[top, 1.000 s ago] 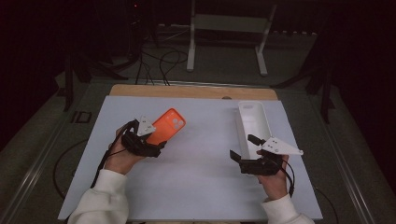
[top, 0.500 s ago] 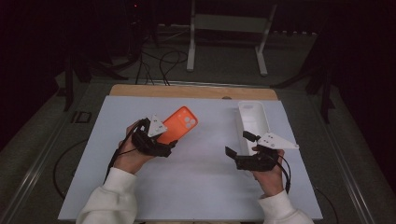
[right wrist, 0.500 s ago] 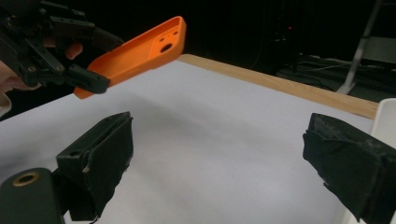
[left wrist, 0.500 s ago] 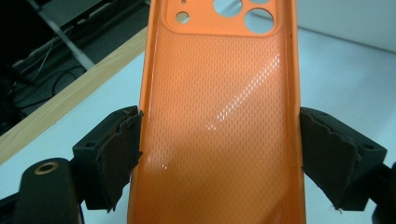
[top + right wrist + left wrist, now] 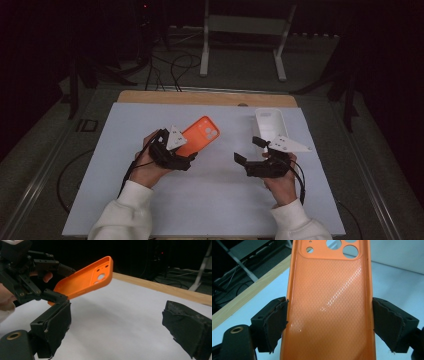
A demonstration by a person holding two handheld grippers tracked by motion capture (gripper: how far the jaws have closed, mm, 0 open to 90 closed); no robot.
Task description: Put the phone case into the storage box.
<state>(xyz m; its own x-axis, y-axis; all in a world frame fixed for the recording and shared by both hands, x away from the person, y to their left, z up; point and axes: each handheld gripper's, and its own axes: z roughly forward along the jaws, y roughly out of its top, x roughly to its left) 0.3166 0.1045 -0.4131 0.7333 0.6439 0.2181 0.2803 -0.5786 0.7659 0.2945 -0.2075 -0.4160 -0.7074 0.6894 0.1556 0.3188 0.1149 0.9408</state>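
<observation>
An orange phone case (image 5: pixel 200 136) is held off the white table, tilted, with its camera holes at the far end. My left gripper (image 5: pixel 182 150) is shut on it, and its black pads press on the two long sides of the case (image 5: pixel 327 302). In the right gripper view the case (image 5: pixel 85 281) hangs at the upper left with its hollow side up. My right gripper (image 5: pixel 249 150) is open at the right of the middle, pointing left toward the case, with nothing between its pads (image 5: pixel 185 327).
A white oblong tray (image 5: pixel 270 125) lies on the white table cover (image 5: pixel 125 150) just beyond the right hand. A wooden table edge (image 5: pixel 200 97) runs along the far side. Behind it are a metal stand (image 5: pixel 245 30) and floor cables (image 5: pixel 175 65).
Both hands have drawn toward the middle of the table. The left gripper carried the orange case to the right, and the right gripper shifted left.
</observation>
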